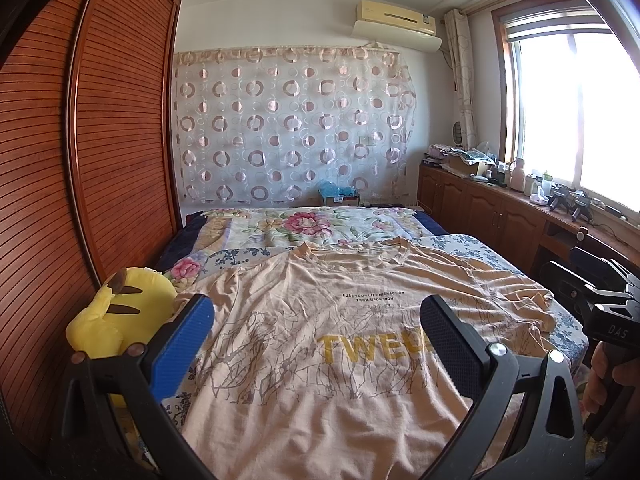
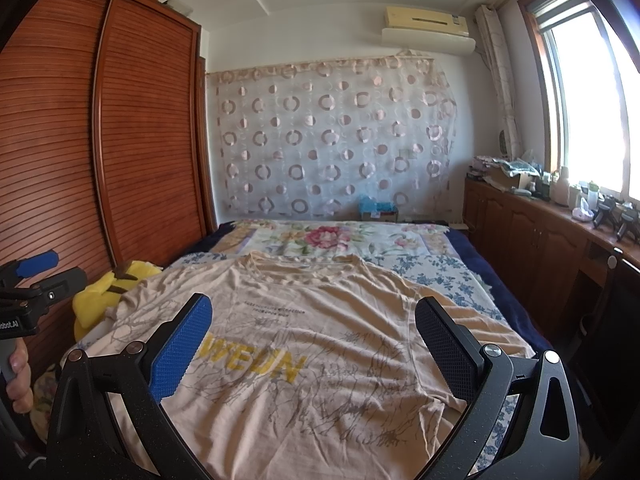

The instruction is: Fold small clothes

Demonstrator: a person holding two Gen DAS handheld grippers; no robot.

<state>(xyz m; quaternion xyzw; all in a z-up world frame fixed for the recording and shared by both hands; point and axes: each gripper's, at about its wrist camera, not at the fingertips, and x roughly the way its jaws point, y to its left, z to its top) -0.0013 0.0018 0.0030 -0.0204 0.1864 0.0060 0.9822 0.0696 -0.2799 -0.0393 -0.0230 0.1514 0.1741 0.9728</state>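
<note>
Peach T-shirt point(image 1: 320, 344), lettering behind fingers point(image 1: 452, 352)

A T-shirt point(image 1: 320, 320) lies spread flat on the bed point(image 1: 472, 248), its neck toward the far wall and its hem toward the cameras. Behind it, a quilt point(image 1: 304, 226) covers the far end of the bed. A stuffed toy point(image 1: 120, 316) sits at the bed's left edge, between the T-shirt and the wardrobe point(image 1: 100, 160) that lines the left side. A curtain point(image 1: 292, 128) hangs on the far wall behind the bed, with an air conditioner point(image 1: 396, 20) above it. To the right of the bed runs a cluttered worktop point(image 1: 520, 196) under the window point(image 1: 572, 112). The left gripper point(image 1: 316, 320) and the right gripper point(image 2: 314, 320) both hover over the near part of the T-shirt, jaws spread.
</note>
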